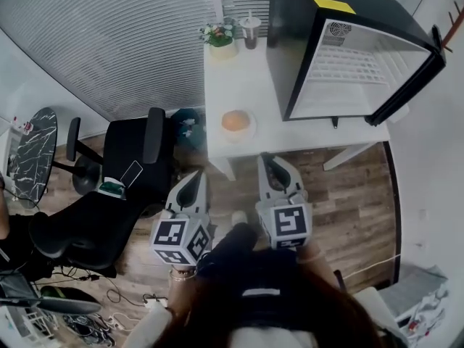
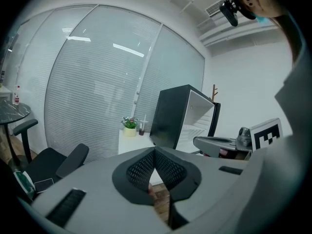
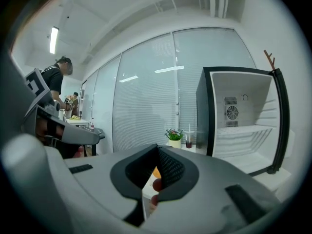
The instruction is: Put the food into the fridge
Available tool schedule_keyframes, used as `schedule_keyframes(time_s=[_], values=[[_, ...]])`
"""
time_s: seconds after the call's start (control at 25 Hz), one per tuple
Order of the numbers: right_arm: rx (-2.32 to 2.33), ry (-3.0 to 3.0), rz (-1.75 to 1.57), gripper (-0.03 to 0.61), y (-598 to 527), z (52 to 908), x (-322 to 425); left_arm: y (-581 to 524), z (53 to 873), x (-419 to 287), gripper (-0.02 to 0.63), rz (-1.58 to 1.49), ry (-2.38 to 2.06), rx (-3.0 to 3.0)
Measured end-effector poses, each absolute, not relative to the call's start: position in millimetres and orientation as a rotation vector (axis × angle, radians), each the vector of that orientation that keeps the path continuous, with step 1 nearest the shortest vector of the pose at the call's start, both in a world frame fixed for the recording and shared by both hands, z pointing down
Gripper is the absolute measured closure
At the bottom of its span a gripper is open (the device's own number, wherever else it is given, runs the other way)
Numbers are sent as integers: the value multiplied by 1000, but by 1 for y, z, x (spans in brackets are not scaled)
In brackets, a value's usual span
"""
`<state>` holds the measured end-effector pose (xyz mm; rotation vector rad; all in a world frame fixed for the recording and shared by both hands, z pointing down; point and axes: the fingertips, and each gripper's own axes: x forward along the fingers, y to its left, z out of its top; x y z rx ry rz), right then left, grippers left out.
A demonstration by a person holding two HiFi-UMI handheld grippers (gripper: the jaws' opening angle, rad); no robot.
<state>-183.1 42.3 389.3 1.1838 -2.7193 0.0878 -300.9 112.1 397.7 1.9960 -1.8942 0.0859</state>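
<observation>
The food (image 1: 235,121), a round orange-brown piece, is seen on a small plate (image 1: 251,131) near the front edge of the white table (image 1: 246,78). It lies ahead of both grippers and well apart from them, roughly between their two lines. Nothing has been taken up yet.

The left gripper (image 1: 196,177) and the right gripper (image 1: 269,161) are held side by side, low over the wooden floor (image 1: 348,187), with their tips pointed toward the table. Each pair of jaws is pressed together, and nothing is pinched between the ribbed pads. This is judged to be a carrying or waiting posture and not a grasp. The jaws would have to be spread before the plate or the food could be gripped.

The fridge (image 1: 297,35) is placed on the same table, beyond the right gripper and off to its right. Its door is swung open and its white shelves are exposed, so no opening step appears to be needed. The right gripper is judged better placed for the transfer, since the open cavity lies on its side.
</observation>
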Motion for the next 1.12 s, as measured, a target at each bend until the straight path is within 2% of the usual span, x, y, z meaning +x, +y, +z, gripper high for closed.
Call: schedule_keyframes(time_s=[0.52,1.12], values=[[1245,-2663,63,581,22,385,-213,82,395,-337,612,79,-1836,2061],[1272,-2673,175,581,23,388,-205,78,405,-326,612,92,-1766,2085]])
